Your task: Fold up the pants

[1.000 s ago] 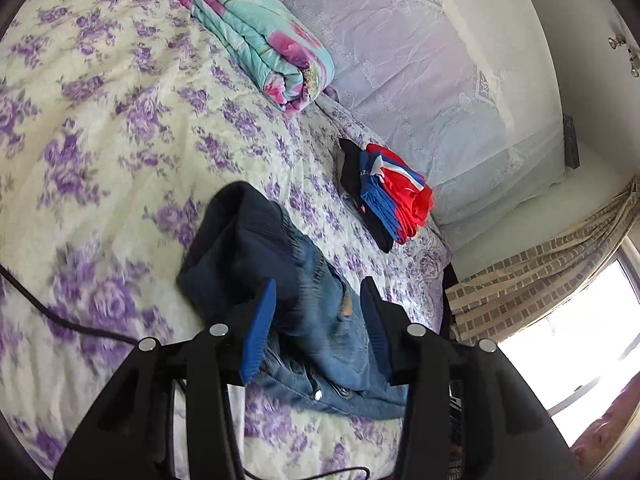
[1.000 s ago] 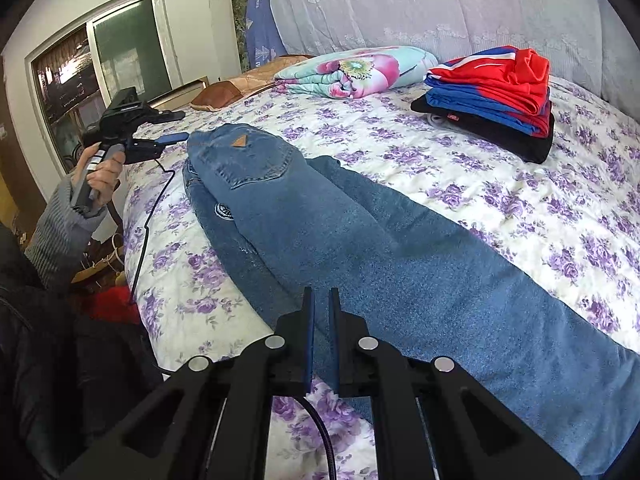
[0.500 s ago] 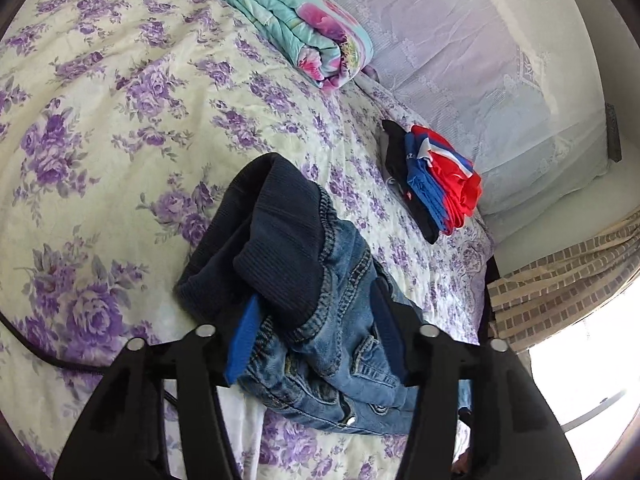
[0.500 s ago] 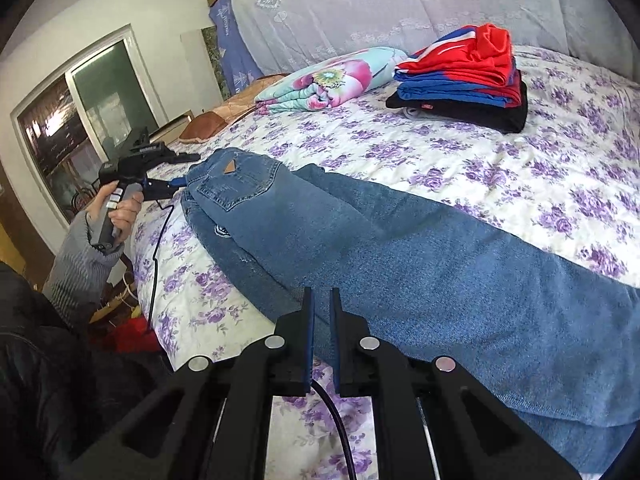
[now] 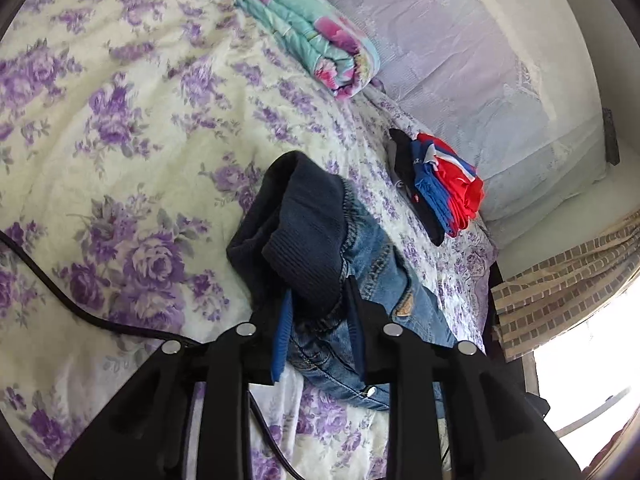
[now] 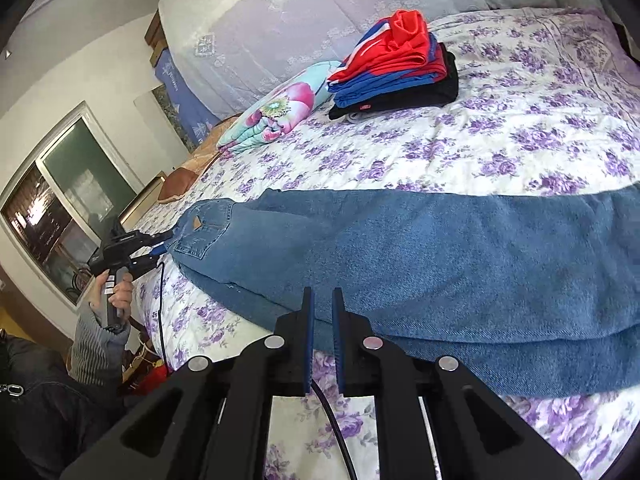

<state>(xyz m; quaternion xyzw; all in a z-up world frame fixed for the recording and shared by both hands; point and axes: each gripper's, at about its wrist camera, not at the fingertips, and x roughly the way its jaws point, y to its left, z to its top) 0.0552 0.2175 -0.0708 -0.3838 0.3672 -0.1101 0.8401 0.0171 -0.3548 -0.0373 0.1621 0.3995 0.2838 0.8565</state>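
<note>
Nearest us, our left gripper (image 5: 316, 316) has its fingers closed in on the dark ribbed waistband of the jeans (image 6: 420, 256), bunched between them at the bed's near edge. Our right gripper (image 6: 321, 320) hovers at the leg fold with its fingers almost together, holding nothing that we can see. The jeans stretch lengthwise along that edge of the floral bedspread (image 6: 500, 148), waist at the left hand. Farther off sit folded clothes (image 6: 396, 68) and a rolled quilt (image 6: 276, 116).
</note>
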